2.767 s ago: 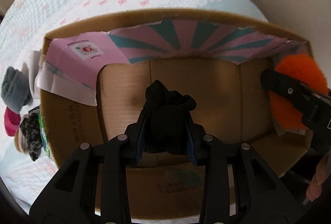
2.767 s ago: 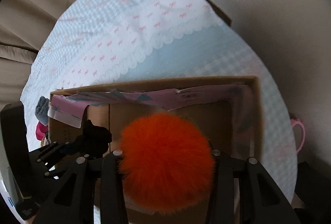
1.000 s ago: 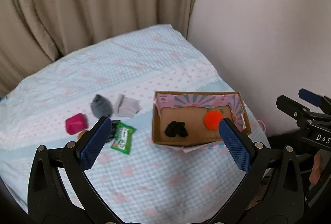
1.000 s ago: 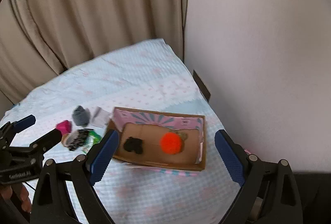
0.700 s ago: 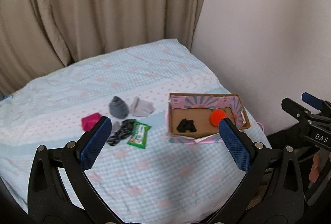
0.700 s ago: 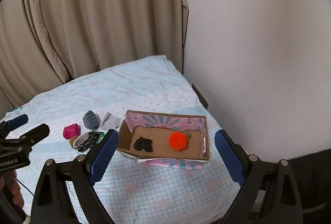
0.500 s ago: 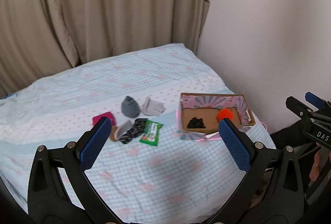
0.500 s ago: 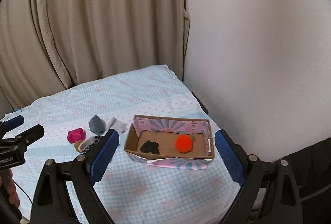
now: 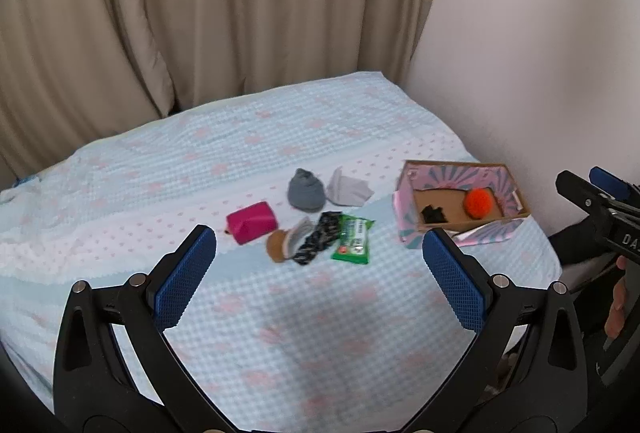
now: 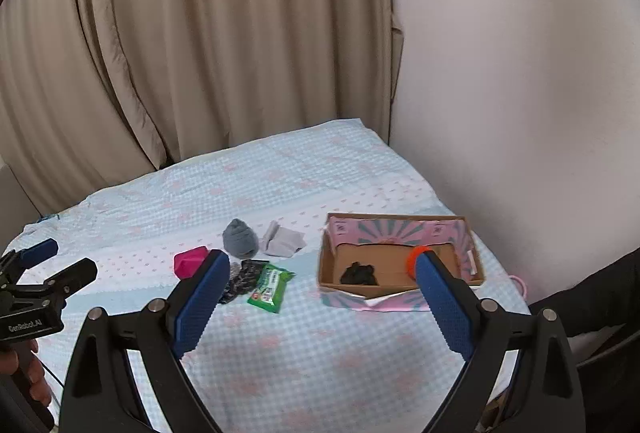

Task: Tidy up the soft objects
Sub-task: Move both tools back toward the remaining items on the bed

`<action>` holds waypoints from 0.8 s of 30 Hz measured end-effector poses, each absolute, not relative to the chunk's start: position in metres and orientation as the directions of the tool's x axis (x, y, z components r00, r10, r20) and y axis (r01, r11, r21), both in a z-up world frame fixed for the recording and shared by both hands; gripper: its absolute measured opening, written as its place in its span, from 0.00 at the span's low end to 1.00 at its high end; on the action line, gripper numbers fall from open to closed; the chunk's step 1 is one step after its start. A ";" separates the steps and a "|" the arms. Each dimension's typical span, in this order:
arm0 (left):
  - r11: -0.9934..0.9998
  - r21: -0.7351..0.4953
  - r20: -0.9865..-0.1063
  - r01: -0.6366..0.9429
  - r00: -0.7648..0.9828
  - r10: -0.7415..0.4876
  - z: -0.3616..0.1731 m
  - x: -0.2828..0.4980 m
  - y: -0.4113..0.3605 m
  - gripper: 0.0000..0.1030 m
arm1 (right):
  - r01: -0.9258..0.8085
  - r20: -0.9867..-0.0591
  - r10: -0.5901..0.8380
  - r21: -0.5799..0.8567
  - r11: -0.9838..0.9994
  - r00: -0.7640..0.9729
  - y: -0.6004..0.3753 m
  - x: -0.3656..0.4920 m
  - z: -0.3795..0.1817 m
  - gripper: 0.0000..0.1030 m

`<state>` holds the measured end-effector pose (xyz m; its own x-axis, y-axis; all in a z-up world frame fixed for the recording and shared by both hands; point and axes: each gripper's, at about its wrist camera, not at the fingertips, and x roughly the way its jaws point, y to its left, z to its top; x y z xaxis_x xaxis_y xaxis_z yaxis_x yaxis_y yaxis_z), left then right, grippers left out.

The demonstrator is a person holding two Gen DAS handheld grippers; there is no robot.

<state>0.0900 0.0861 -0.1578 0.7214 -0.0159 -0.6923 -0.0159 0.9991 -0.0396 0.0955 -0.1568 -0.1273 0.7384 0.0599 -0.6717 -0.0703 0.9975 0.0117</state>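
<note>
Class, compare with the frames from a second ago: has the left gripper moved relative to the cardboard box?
Yes. The left gripper, open, has pulled back: the cardboard box now looks smaller and farther.

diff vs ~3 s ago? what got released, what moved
Both grippers let go: the left gripper dropped the black sock and the right gripper the orange pom-pom into the cardboard box. Both now stand open and empty, pulled back off the bed. The loose pile beside the box is unchanged.
</note>
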 end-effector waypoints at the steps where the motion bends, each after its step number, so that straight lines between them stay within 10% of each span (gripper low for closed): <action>1: 0.999 -0.039 -0.696 -0.011 0.718 -0.020 -0.161 0.093 0.093 1.00 | -0.068 -0.674 0.049 -0.001 0.998 0.737 -0.147 0.099 -0.133 0.90; 24: 0.969 -0.246 -0.840 -0.040 0.508 -0.192 -0.399 0.251 0.193 1.00 | 0.041 -0.834 0.002 0.030 0.999 0.551 -0.034 0.214 -0.354 0.90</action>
<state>0.2514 0.1935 -0.3985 0.5083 -0.1918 -0.8396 -0.0403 0.9685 -0.2456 0.2142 -0.0336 -0.3543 0.5511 0.0021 -0.8345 0.0410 0.9987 0.0295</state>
